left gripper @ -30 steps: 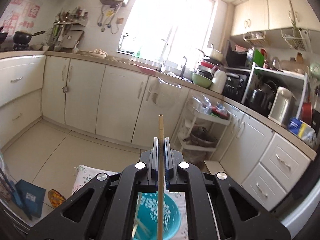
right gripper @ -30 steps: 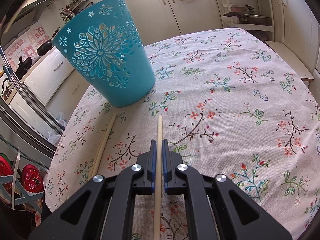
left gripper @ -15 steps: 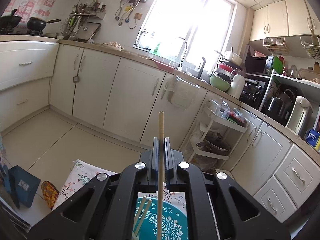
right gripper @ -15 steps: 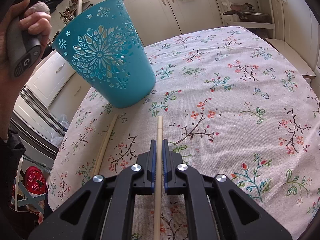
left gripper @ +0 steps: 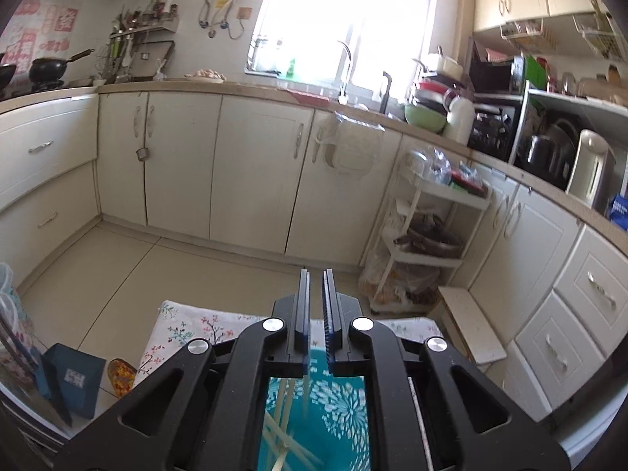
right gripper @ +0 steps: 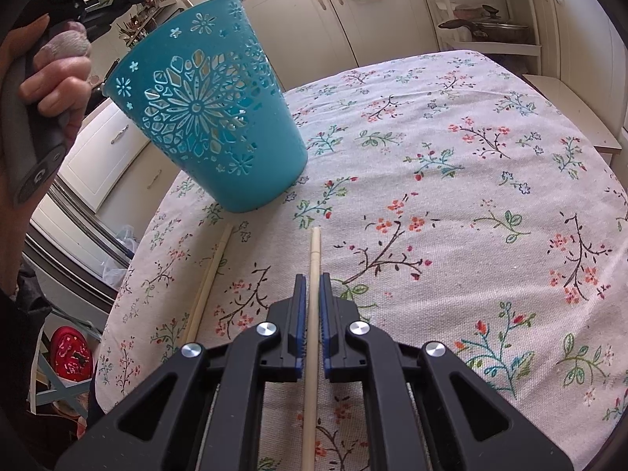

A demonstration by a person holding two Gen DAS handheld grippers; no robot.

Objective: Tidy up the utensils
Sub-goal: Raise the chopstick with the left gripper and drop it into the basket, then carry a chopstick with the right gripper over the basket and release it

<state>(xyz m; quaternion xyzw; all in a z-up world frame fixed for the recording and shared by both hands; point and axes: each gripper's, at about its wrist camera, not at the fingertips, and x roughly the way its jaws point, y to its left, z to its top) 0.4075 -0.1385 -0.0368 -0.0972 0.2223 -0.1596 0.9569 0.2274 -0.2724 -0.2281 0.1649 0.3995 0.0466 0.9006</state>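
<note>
Status: your left tool [left gripper: 316,306] has just been opening, nothing between its jaws, above the teal cup [right gripper: 204,106] holding chopsticks [left gripper: 280,424]. Right tool [right gripper: 313,302] clenched on a chopstick [right gripper: 314,259], frame centre; another stick [right gripper: 208,282] lies on the worktop [right gripper: 471,180], lower left.

The left gripper [left gripper: 315,294] hangs over the teal basket [right gripper: 204,102], its fingers [left gripper: 303,314] just parted and opening, with nothing between them. A hand [right gripper: 51,82] grips its handle left of the basket. The right gripper [right gripper: 313,298] points steeply down in front of the basket, fingers clamped on a chopstick [right gripper: 314,267].
</note>
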